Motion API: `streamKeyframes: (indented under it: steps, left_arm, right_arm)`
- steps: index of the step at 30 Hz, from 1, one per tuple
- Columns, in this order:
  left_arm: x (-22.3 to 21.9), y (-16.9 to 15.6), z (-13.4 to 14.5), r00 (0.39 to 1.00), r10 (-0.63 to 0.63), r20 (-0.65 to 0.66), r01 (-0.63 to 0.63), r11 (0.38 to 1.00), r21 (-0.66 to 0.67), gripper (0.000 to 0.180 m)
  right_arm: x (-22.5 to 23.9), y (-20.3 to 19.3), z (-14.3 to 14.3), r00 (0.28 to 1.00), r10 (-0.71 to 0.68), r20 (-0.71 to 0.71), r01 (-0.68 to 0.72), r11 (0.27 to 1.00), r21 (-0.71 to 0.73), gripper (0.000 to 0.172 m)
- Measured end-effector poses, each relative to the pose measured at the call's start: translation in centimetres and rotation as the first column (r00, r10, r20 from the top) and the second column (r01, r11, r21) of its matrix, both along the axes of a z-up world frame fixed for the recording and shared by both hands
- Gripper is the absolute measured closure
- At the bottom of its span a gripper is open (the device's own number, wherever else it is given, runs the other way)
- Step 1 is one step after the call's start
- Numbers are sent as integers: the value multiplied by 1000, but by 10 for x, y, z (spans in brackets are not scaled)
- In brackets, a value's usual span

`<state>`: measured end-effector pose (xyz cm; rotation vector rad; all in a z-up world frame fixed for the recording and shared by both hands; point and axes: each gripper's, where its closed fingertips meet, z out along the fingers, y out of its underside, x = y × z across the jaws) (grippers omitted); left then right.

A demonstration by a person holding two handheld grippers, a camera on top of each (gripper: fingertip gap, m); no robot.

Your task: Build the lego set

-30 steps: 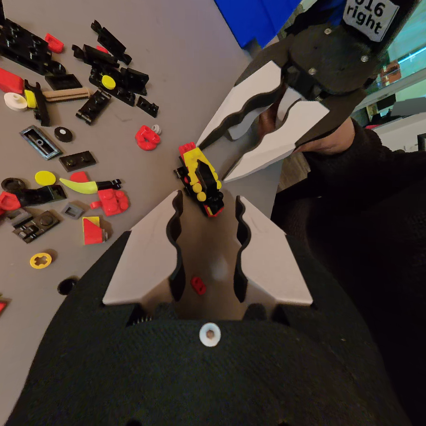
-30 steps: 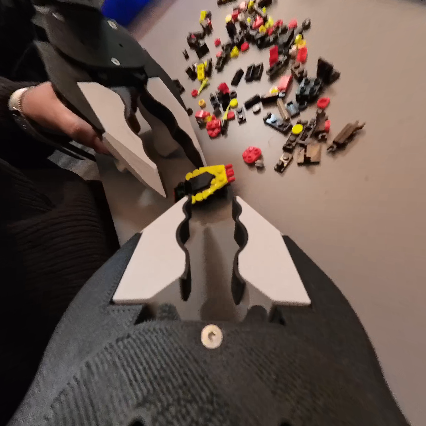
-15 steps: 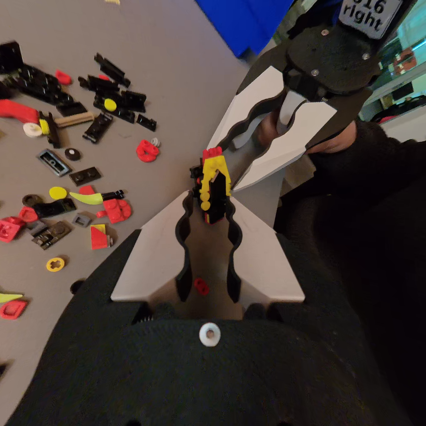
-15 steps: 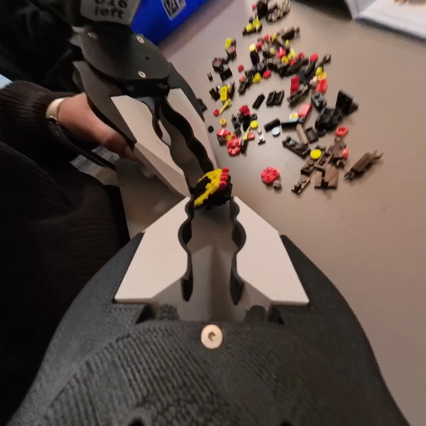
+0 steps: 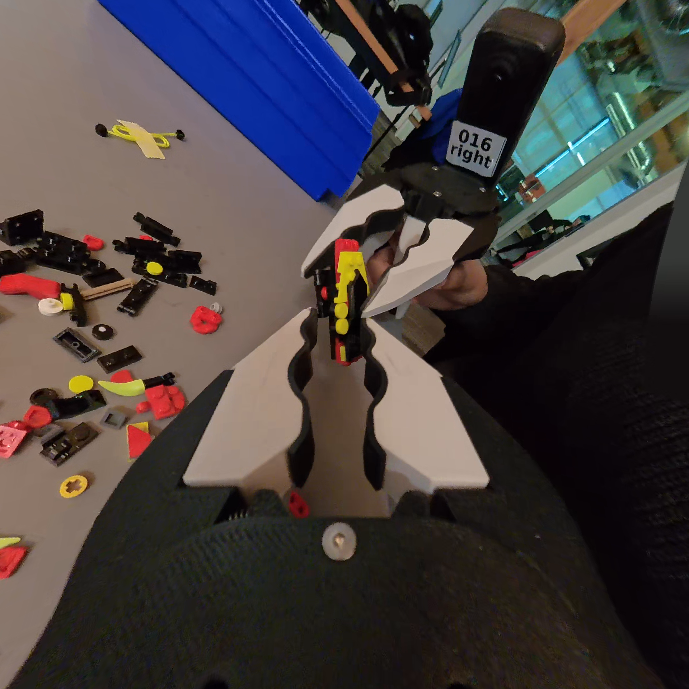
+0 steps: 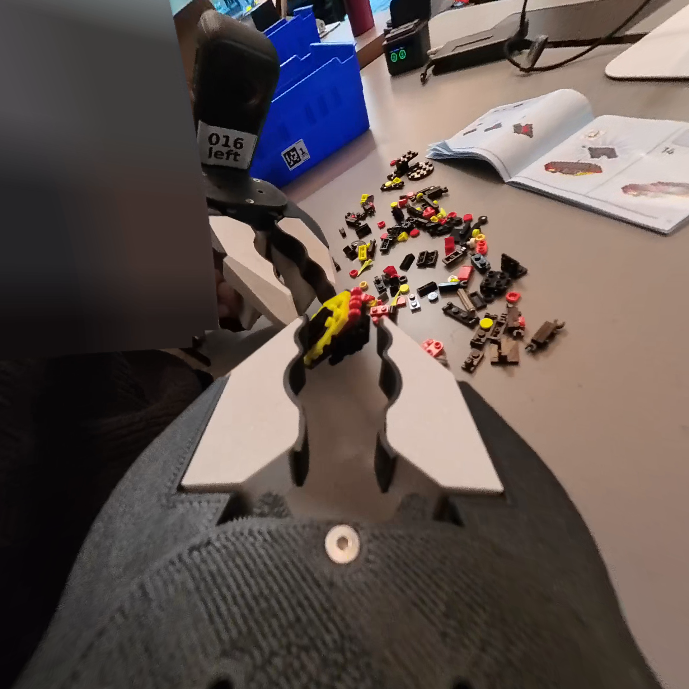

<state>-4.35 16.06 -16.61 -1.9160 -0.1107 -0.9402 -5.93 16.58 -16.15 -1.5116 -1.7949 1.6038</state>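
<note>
A small brick model (image 5: 345, 305) of black, yellow and red parts hangs above the grey table (image 5: 242, 223). My left gripper (image 5: 339, 324) is shut on its lower black end, with both pads pressed against it. My right gripper (image 5: 337, 289) comes in from the far side, and its fingers stand around the model's red and yellow end. In the right wrist view the model (image 6: 335, 332) leans on the left pad of my right gripper (image 6: 339, 324). A thin gap shows at the right pad, so this gripper is open. The left gripper (image 6: 298, 276) reaches in from the upper left.
Many loose black, red and yellow bricks (image 5: 149, 261) lie on the table to the left, seen also in the right wrist view (image 6: 447, 261). A blue bin (image 5: 261, 93) stands behind. An open booklet (image 6: 578, 160) lies far right. A small red piece (image 5: 298, 504) lies under my left gripper. Both grippers' tips are close together, under 4 cm apart.
The model lay on the table between both grippers. My left gripper closed on it, and it rose off the table and turned on end. My right gripper's fingers tightened, then loosened.
</note>
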Motion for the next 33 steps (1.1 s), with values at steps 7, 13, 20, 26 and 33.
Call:
streamKeyframes:
  steps: [7,13,20,26,33]
  left_arm:
    - [4,1,5,998,-10,-68,13,999,47,160]
    - [14,-3,29,997,-72,24,68,985,157,134]
    - [33,-15,47,987,-159,-21,159,955,251,147]
    - [34,-22,51,979,-139,-146,176,944,280,160]
    - [41,-27,50,951,-134,-278,218,928,301,160]
  right_arm:
    - [6,0,6,999,36,-9,-37,995,-89,143]
    - [19,-8,40,961,144,-235,-147,989,4,145]
    - [28,-27,56,890,231,-392,-180,970,162,145]
    - [32,-31,62,880,247,-406,-233,969,85,142]
    - [38,-36,63,871,294,-394,-307,951,32,142]
